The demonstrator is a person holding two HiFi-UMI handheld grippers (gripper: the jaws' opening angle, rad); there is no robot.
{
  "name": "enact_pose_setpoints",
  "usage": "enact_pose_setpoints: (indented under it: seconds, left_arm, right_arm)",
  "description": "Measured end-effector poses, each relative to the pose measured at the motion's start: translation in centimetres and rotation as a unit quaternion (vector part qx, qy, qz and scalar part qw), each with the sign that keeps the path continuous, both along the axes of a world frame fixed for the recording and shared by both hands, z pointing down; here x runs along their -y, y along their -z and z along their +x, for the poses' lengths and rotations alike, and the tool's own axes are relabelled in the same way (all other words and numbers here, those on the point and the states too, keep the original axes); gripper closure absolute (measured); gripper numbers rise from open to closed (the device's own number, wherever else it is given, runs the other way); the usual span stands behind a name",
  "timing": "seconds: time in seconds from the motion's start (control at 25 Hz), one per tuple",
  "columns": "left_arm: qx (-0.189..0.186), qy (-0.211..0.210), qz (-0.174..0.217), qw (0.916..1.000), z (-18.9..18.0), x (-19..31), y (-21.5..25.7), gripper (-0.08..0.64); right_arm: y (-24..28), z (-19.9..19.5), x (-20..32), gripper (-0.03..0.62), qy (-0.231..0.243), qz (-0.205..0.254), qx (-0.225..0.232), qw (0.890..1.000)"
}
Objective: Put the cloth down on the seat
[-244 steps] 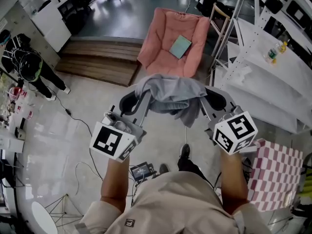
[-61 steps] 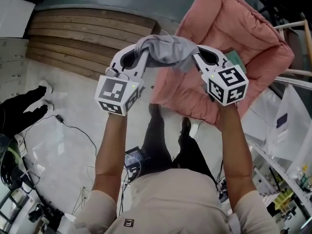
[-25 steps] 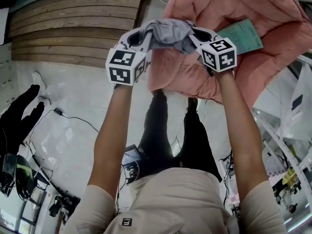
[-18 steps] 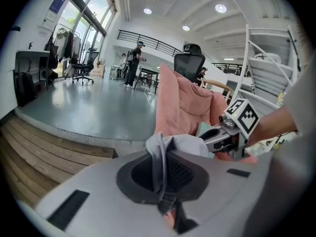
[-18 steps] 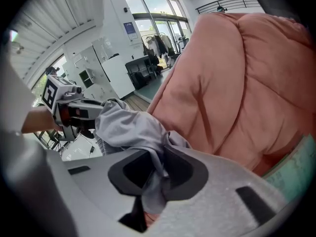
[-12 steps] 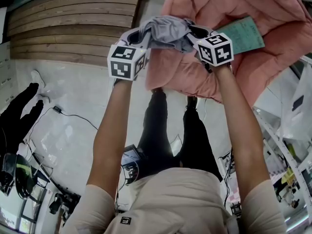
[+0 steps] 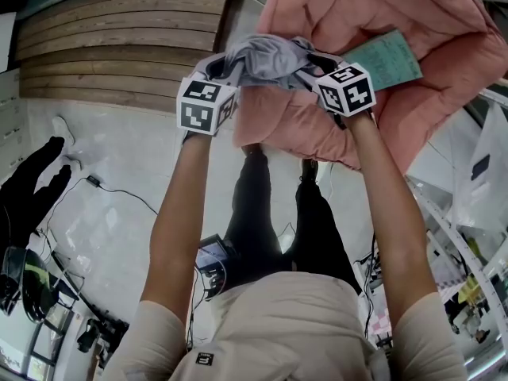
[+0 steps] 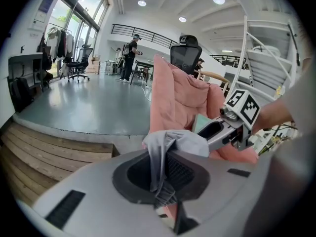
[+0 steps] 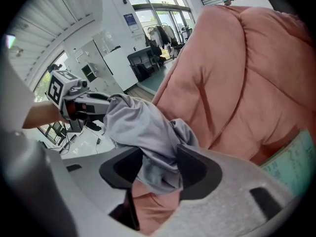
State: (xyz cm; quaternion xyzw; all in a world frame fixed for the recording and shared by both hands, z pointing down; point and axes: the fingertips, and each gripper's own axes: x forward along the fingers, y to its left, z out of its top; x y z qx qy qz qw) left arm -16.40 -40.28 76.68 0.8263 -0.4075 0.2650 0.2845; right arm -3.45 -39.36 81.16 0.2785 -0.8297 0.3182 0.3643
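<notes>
A grey cloth (image 7: 266, 56) hangs bunched between my two grippers, just over the front edge of the pink padded chair seat (image 7: 397, 22). My left gripper (image 7: 225, 62) is shut on one end of the cloth (image 8: 180, 142), which is pinched between its pads. The jaws of my right gripper (image 7: 314, 55) are opening. The other end of the cloth (image 9: 143, 132) droops loosely through the gap between them, and the pads stand apart. A teal booklet (image 7: 386, 58) lies on the seat beside the right gripper.
Wooden steps (image 7: 119, 30) run along the floor left of the chair. The person's legs and shoes (image 7: 262, 205) stand right at the seat's front. A white metal frame (image 7: 468, 236) is at the right, and a dark-clothed person (image 7: 28, 185) at the far left.
The right gripper's jaws have spread apart around the cloth. Both grippers have sunk a little toward the seat's front edge, and the left still pinches its end.
</notes>
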Motion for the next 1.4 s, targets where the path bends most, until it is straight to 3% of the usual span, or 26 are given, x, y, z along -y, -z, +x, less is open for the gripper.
enact_pose_setpoints:
  seconds: [0.24, 0.52, 0.68, 0.8, 1.08, 1.4]
  left_arm:
    - [0.010, -0.006, -0.005, 0.9999, -0.6, -2.5, 1.6, 0.534]
    - [0.014, -0.007, -0.012, 0.9998, -0.9, -5.1, 3.5, 0.479]
    - [0.025, -0.032, -0.022, 0.9989, -0.2, -6.0, 3.6, 0.417]
    - [0.043, -0.046, -0.014, 0.9979, 0.2, -6.6, 4.2, 0.410]
    - [0.053, -0.024, 0.006, 0.9983, -0.7, -8.0, 6.2, 0.411]
    - [0.051, -0.004, 0.030, 0.9982, -0.8, -9.1, 9.6, 0.411]
  right_arm:
    - [1.6, 1.1, -2.7, 0.362, 0.000, -0.013, -0.011, 1.000]
    - [3.1, 2.1, -6.0, 0.313, 0.012, -0.040, -0.020, 0.999]
    - [3.4, 2.4, -6.3, 0.310, 0.008, -0.040, -0.027, 0.999]
    - [3.3, 2.9, -7.1, 0.299, 0.013, -0.050, -0.041, 0.998]
    - [2.9, 5.2, -9.1, 0.267, 0.014, -0.079, -0.099, 0.992]
    - [4.9, 7.2, -9.8, 0.268, 0.006, -0.077, -0.103, 0.992]
